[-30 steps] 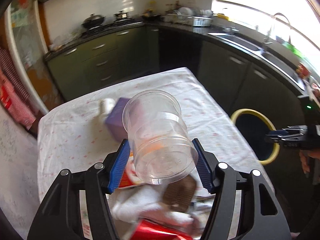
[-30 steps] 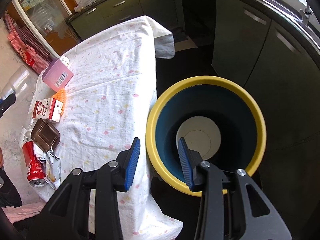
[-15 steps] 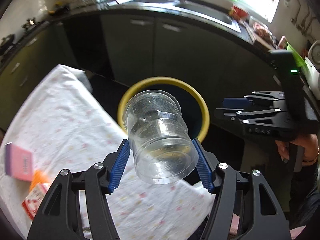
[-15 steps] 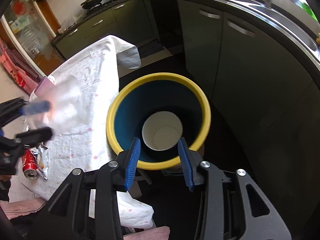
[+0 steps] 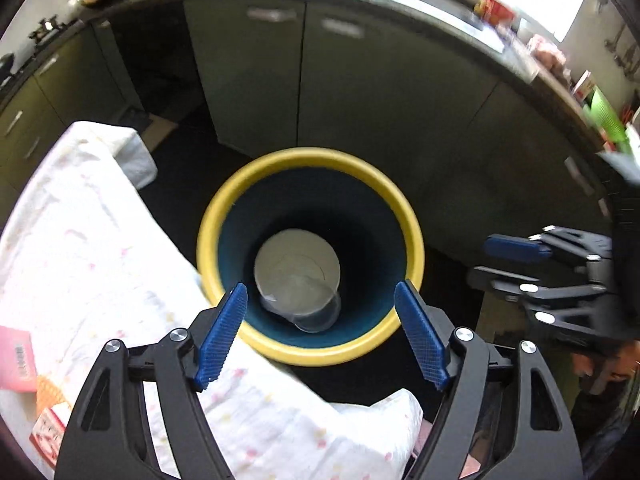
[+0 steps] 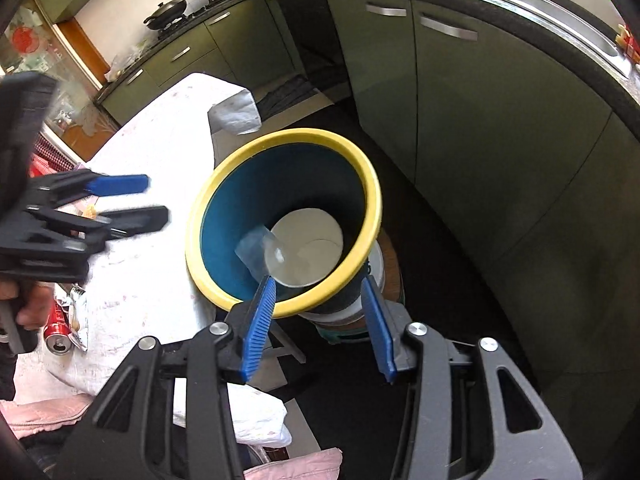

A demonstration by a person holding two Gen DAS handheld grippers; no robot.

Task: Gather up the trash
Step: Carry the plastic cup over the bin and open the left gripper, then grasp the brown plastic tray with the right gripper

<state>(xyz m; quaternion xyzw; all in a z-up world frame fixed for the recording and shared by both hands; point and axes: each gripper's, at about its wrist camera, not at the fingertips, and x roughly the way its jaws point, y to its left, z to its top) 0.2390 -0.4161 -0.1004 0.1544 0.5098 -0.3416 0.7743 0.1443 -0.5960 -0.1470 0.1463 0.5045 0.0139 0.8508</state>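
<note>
Trash collection is seen from both wrist cameras above a yellow-rimmed bin (image 5: 310, 354) with a dark blue inside, which fills the centre of the left wrist view and sits left of centre in the right wrist view. A clear plastic cup (image 5: 306, 306) is seen inside the bin, lying tilted against the lower wall, beside or partly over a white paper cup (image 5: 296, 260) at the bottom. In the right wrist view the clear cup (image 6: 262, 254) is found at the lower left of the bin's interior.

The left gripper (image 5: 320, 332) is held over the bin's near rim with its jaws spread wide; they have just been opening, and nothing is gripped between the blue pads (image 5: 222, 338). The right gripper (image 6: 318, 320) is seen at a middling width, its jaws also just opened a little, with nothing pressed between them; only the bin's rim is seen behind the gap.

A table under a white flowered cloth (image 5: 92, 264) is seen at the left of both views, touching or just beside the bin. On it, at the lower left of the right wrist view, a red can (image 6: 56, 330) and a foil wrapper (image 6: 78, 314) are seen; a pink box (image 5: 16, 360) lies at the left edge of the left wrist view. Green kitchen cabinets (image 6: 460, 92) are seen across the top.
</note>
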